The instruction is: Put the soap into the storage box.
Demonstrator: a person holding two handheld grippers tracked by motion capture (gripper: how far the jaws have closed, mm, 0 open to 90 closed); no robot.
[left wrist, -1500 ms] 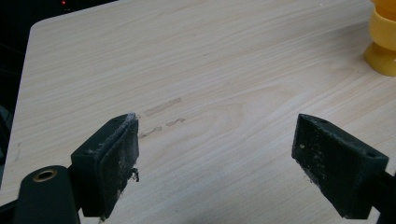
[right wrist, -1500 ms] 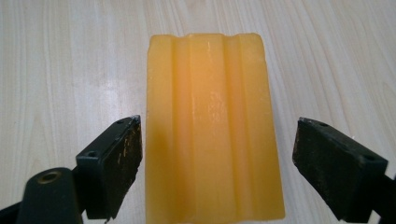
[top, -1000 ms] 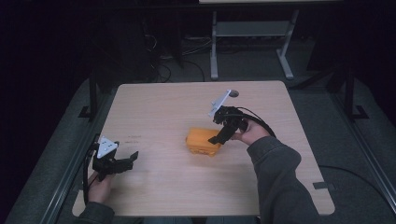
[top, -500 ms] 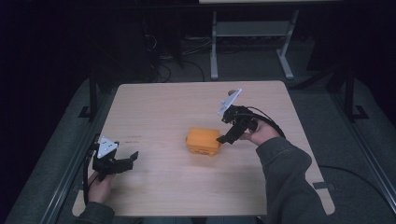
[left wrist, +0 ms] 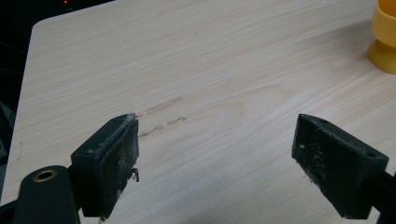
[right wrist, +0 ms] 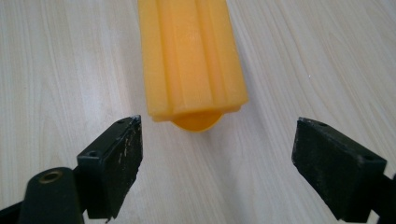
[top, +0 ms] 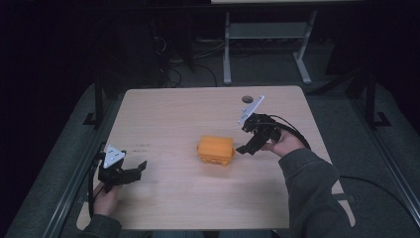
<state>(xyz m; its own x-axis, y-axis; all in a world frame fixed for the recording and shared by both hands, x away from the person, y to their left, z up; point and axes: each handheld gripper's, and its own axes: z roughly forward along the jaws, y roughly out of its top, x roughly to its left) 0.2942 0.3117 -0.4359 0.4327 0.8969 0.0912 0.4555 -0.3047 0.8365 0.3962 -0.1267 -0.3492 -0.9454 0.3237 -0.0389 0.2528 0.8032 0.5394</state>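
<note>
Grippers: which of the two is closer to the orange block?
The right gripper: its open jaws sit just beside the orange block; the left gripper rests far off.

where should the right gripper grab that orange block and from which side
Across the near end of the orange block, coming straight in from the right gripper side. Its long ribbed flanks run parallel and away between the open jaws, which stand wider than the block, so closing there should clamp flat faces.
</note>
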